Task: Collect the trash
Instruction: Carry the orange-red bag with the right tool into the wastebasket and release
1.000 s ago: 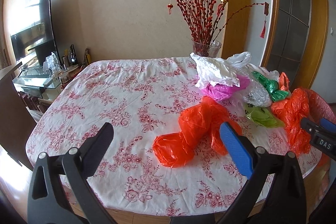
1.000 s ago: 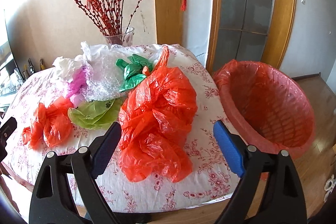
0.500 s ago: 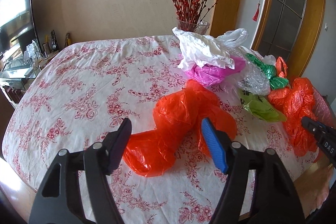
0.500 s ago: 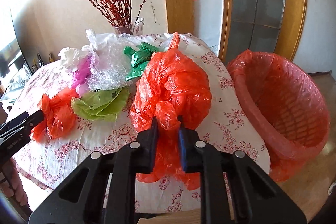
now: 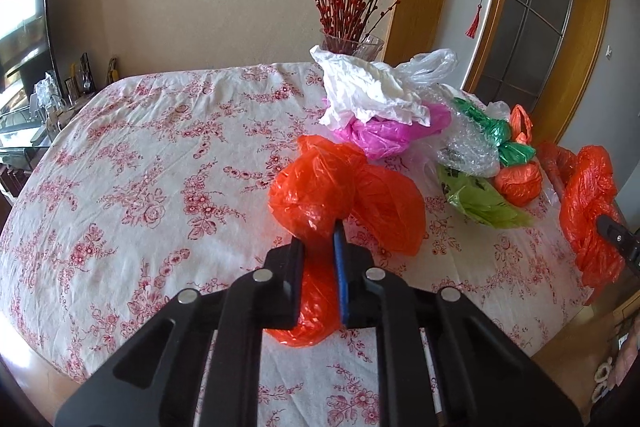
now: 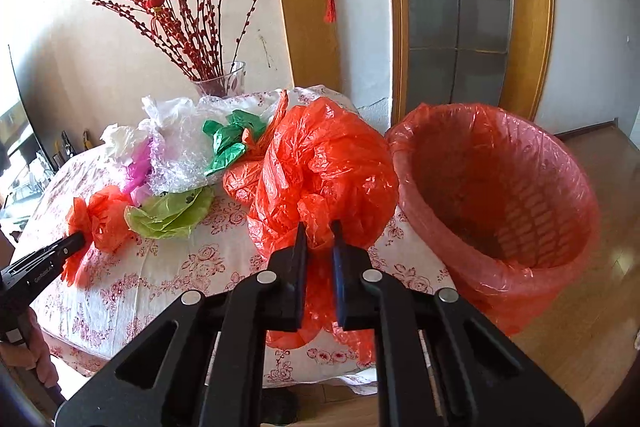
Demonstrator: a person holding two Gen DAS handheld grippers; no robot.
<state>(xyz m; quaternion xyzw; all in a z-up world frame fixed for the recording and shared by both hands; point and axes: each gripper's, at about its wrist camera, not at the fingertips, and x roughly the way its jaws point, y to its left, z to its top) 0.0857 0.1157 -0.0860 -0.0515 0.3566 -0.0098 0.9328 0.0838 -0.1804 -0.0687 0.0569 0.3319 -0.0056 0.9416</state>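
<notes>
The left claw has just been closing and now pinches a crumpled orange bag that lies on the worktop, which is covered by a cloth printed with red flowers. The right claw has also just been closing, and it pinches a second, larger orange bag near the worktop's edge, on the side nearest the bin.

The bin stands on the floor just beside the worktop and is lined with a red bag; its mouth is open.

More trash lies between the two held bags, in front of the glass vase of red-berried branches: a white bag, a pink bag, a clear bubble-wrap sheet, a dark green bag, a light green bag and a small orange bag.
</notes>
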